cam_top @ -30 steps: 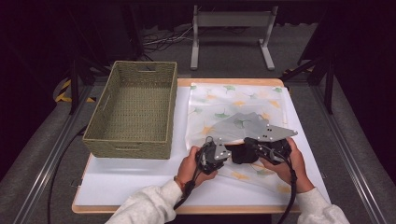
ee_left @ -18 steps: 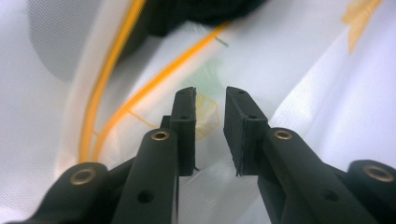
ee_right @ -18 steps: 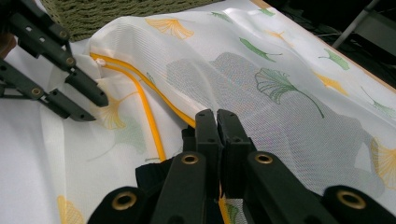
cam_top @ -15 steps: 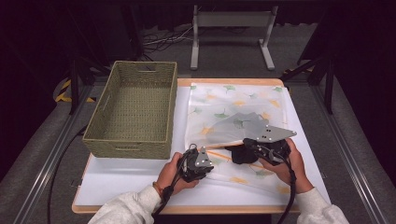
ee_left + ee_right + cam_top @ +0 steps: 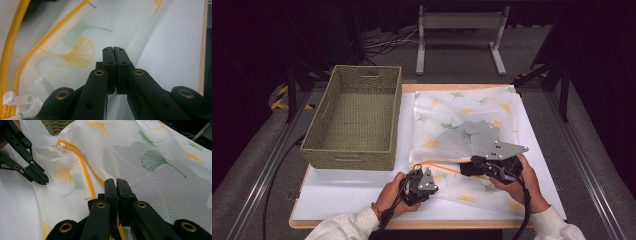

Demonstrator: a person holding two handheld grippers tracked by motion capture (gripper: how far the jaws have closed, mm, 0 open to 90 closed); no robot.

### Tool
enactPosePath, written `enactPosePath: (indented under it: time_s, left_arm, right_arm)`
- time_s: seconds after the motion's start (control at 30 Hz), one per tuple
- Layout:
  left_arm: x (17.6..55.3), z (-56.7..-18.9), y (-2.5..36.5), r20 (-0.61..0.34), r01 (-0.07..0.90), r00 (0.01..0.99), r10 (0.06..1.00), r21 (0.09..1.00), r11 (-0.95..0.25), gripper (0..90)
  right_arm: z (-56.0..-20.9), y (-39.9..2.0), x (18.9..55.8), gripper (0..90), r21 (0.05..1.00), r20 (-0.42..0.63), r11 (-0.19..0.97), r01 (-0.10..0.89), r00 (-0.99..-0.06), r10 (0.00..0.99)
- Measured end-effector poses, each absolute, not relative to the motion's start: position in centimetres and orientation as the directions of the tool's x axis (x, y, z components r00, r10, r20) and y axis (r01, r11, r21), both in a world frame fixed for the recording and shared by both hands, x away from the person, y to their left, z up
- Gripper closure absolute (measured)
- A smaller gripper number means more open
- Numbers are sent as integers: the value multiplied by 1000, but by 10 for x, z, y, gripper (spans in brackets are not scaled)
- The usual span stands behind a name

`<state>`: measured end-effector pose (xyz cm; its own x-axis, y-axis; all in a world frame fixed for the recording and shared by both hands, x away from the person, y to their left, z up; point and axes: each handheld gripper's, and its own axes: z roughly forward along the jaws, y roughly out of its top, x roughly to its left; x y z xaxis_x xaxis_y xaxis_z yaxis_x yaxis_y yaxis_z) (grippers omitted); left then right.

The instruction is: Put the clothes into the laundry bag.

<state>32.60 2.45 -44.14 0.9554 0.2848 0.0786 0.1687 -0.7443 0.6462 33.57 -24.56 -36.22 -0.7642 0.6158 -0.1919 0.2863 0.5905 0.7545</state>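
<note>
From above, my left claw [image 5: 428, 181] sits at the near edge of the mesh bag [image 5: 462, 135], which lies spread on the counter [image 5: 347, 192] beside the woven basket [image 5: 354, 120]. My right claw [image 5: 469, 167] rests on the bag's near half.

Along my left claw [image 5: 113, 53], the jaws are pressed together over the mesh, the zipper pull [image 5: 16, 99] off to the side.

Along my right claw [image 5: 115, 185], the jaws are pressed together right at the yellow zipper [image 5: 86, 173]; whether fabric is pinched, I cannot tell.
</note>
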Motion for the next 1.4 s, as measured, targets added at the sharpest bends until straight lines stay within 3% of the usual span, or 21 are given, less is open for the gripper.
enactPosePath:
  time_s: [0.3,0.7,1.03,1.2,1.4]
  left_arm:
    - [328,-433,19,100,144,948,303,713,-686,800]
    - [349,-422,-53,179,35,951,250,743,-668,751]
    - [369,-440,-83,122,102,950,287,750,-654,785]
    - [377,-448,-90,170,132,909,380,749,-650,882]
    - [387,-450,-92,160,178,883,441,756,-630,896]
  right_arm:
    - [-366,-248,336,875,753,-208,594,283,-755,622]
    - [-367,-249,341,900,758,-232,594,270,-740,632]
    - [-364,-253,341,900,765,-238,587,264,-731,639]
    - [-364,-253,341,900,763,-238,589,267,-731,640]
    - [-365,-256,342,900,761,-234,588,276,-728,644]
